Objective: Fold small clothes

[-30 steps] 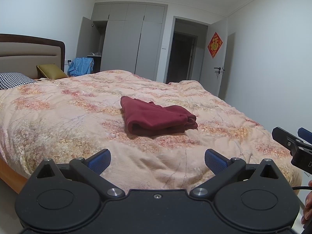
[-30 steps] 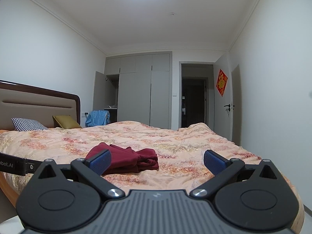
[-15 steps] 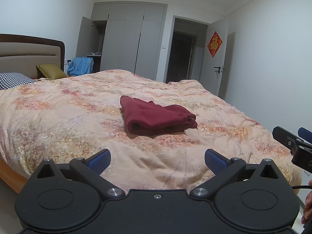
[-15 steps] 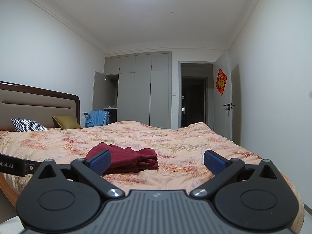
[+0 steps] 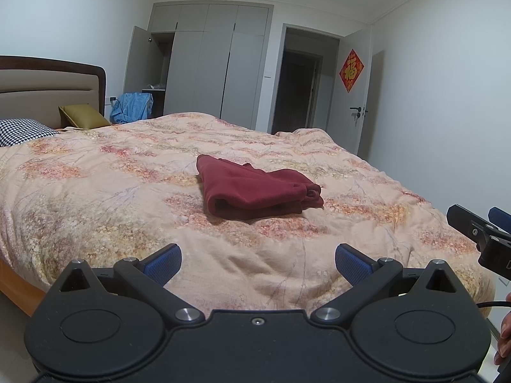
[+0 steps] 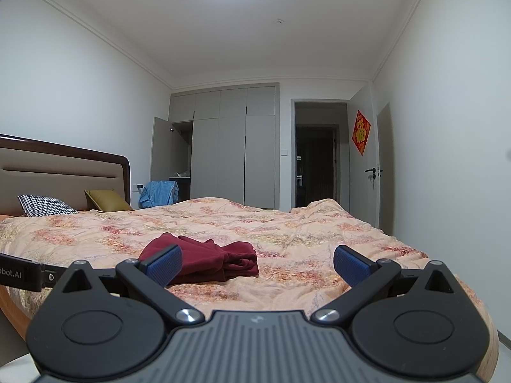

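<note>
A dark red garment (image 5: 255,188) lies folded in a compact bundle near the middle of the bed, on the floral quilt (image 5: 95,191). My left gripper (image 5: 258,263) hovers over the quilt's near edge, short of the bundle, jaws wide apart and empty. From the right wrist view the same red garment (image 6: 217,260) lies ahead and to the left, partly behind one blue pad. My right gripper (image 6: 257,264) is open too, holding nothing. Part of the right gripper (image 5: 479,229) shows at the right edge of the left wrist view.
A houndstooth pillow (image 5: 22,131) and an olive cushion (image 5: 81,115) sit by the headboard (image 5: 48,86). Blue clothing (image 5: 132,107) hangs beside an open grey wardrobe (image 5: 210,70). A dark doorway (image 5: 297,92) and a white door (image 5: 357,95) stand beyond the bed. The person's fingers (image 5: 504,335) show at the right.
</note>
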